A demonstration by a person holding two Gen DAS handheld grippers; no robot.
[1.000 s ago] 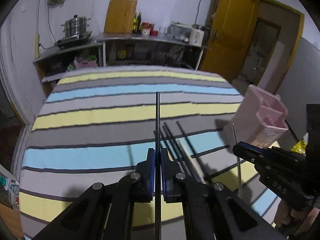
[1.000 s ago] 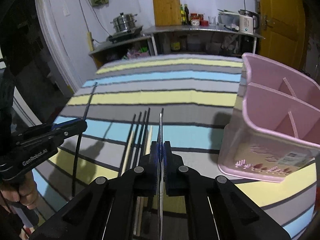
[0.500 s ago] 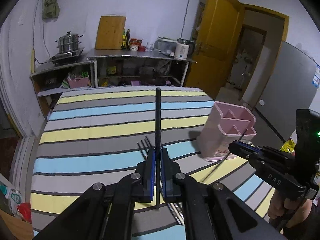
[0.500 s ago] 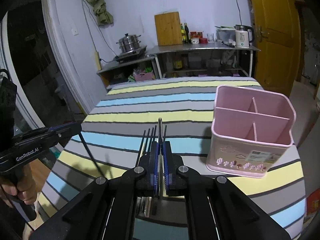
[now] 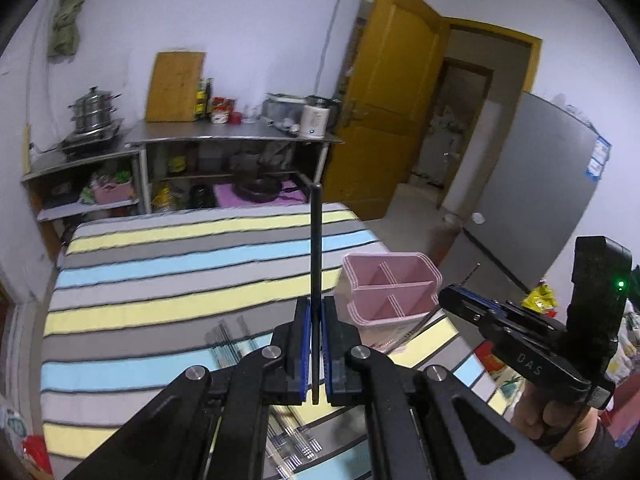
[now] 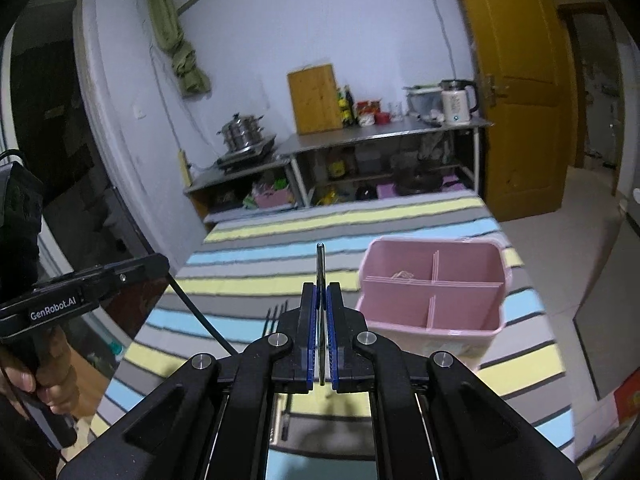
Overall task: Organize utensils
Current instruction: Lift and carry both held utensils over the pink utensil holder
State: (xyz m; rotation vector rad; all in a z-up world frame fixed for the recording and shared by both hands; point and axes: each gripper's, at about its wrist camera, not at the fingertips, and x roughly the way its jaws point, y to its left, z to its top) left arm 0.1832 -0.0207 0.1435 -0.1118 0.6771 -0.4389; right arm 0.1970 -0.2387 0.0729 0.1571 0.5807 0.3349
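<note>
My left gripper (image 5: 315, 308) is shut on a black chopstick (image 5: 315, 240) that points up and forward, above the striped table (image 5: 160, 264). My right gripper (image 6: 321, 292) is shut on a thin metal utensil (image 6: 320, 264), seen edge-on. Both are held in the air. The pink utensil holder (image 6: 460, 344), split into several compartments, stands just right of the right gripper and below it. In the left wrist view the holder (image 5: 424, 276) sits between both grippers, with the right gripper (image 5: 452, 294) beyond it. More thin utensils (image 6: 276, 316) lie on the cloth. The left gripper (image 6: 160, 266) shows at the left edge.
The table's far edge faces a steel counter (image 6: 384, 132) carrying a pot, a cutting board, bottles and a kettle. A yellow door (image 5: 384, 120) stands open at the right, with a grey fridge (image 5: 540, 200) beside it. Hands grip both handles.
Both grippers have risen off the table, each carrying its utensil. The holder and the remaining utensils now look smaller and lower, and more of the room shows.
</note>
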